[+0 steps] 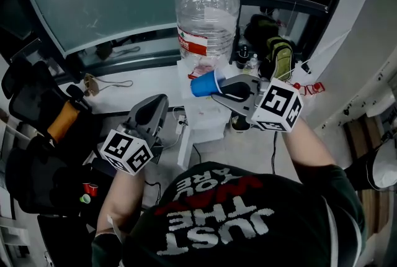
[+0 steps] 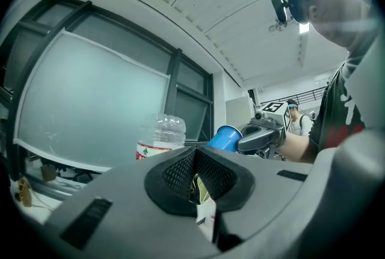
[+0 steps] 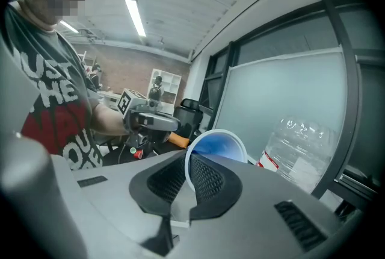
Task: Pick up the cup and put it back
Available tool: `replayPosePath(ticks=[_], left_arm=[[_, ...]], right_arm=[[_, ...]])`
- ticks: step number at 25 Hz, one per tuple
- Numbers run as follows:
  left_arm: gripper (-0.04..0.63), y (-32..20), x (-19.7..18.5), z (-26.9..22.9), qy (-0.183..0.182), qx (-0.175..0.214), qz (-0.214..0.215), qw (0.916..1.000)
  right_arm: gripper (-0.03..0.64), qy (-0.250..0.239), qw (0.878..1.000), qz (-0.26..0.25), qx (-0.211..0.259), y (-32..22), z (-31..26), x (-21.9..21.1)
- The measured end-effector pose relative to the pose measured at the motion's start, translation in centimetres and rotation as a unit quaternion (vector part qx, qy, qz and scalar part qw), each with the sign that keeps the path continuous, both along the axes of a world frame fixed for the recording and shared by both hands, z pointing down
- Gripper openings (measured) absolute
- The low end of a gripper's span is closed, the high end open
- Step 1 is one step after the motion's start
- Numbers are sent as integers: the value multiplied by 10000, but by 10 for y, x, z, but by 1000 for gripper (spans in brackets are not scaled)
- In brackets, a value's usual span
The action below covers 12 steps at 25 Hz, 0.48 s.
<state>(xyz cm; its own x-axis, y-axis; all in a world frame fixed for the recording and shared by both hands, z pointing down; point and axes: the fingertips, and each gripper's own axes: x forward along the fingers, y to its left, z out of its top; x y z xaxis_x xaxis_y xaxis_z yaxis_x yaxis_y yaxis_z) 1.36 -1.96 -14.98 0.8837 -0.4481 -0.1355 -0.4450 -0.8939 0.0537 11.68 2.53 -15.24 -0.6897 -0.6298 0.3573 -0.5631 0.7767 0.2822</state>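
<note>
Cup: a blue cup [image 1: 203, 84] with a white inside, off the counter [image 1: 149, 82] and in the air at the middle of the head view, just below and in front of the water bottle [image 1: 206, 17]. It lies tilted on its side, with its base toward the left of that frame.
Right gripper: the right gripper [image 1: 217, 90] comes in from the right of the head view. In the right gripper view its jaws pinch the cup's [image 3: 215, 146] wall at the rim, one pad inside the mouth and one outside, and the open mouth faces that camera.
Left gripper: the left gripper [image 1: 158, 101] sits lower left of centre in the head view, well apart from the cup. In the left gripper view its jaws are pressed together with nothing between them.
Cross views: the left gripper view shows the cup [image 2: 224, 137] and the right gripper [image 2: 258, 138] right of centre, beside the bottle [image 2: 159, 136]. The right gripper view shows the left gripper [image 3: 150, 120] at middle left.
Water bottle: large, clear, red and white label, upright at top centre of the head view.
</note>
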Motion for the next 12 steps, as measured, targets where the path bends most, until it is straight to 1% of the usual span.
replayPosePath(ticks=[7, 9, 12], left_arm=[[8, -1, 1, 20, -99, -87, -62, 9999], [8, -4, 1, 33, -150, -191, -90, 9997], [8, -6, 2, 61, -234, -445, -99, 9987]], right_arm=[[41, 66, 9998, -38, -158, 0, 11, -2], [41, 91, 9996, -63, -262, -2, 21, -3], [41, 119, 9986, -131, -505, -6, 42, -7]])
